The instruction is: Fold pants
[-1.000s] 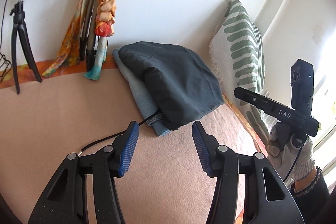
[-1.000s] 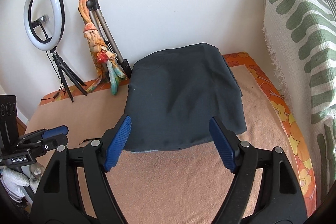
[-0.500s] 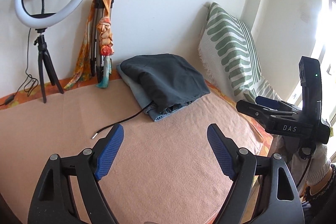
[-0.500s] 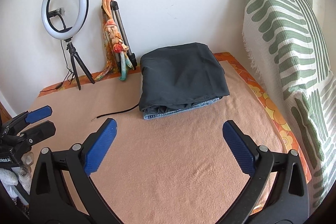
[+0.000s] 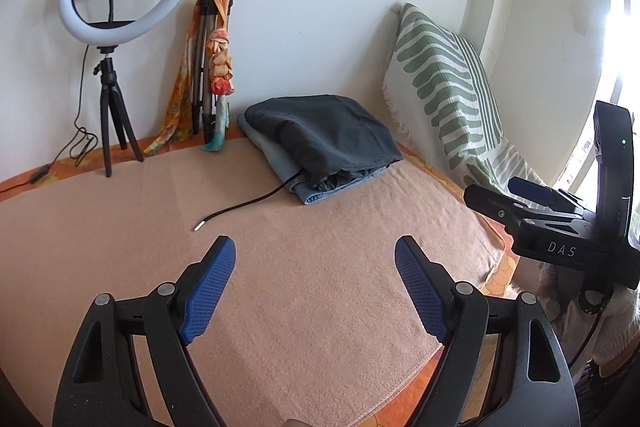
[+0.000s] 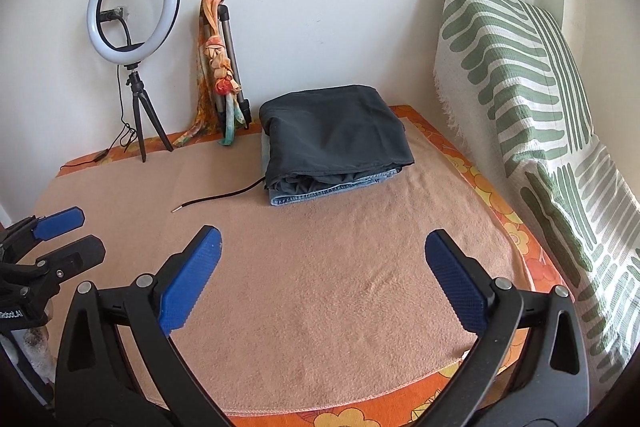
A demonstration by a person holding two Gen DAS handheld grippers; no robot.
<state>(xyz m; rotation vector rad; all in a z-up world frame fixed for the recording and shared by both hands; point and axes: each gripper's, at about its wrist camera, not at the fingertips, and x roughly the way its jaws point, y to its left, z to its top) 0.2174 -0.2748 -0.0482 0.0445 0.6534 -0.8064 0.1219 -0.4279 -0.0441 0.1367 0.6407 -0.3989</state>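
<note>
Folded dark grey pants (image 5: 324, 135) lie on top of folded light blue jeans (image 5: 280, 163) at the back of the peach blanket; the stack also shows in the right wrist view (image 6: 336, 135), jeans edge (image 6: 332, 189) below. My left gripper (image 5: 316, 267) is open and empty, held well in front of the stack. My right gripper (image 6: 322, 259) is open and empty, also well back from the stack. The right gripper shows at the right of the left wrist view (image 5: 520, 195); the left gripper shows at the left of the right wrist view (image 6: 60, 231).
A black cord (image 5: 248, 205) runs out from under the stack to the left. A ring light on a tripod (image 5: 108, 75) and a scarf-wrapped tripod (image 5: 212, 67) stand at the back wall. A green-striped pillow (image 6: 520, 87) leans at the right. The blanket's front edge (image 6: 340, 403) is close.
Both grippers have pulled back from the folded stack toward the front of the bed and opened wider. The stack has stayed in place.
</note>
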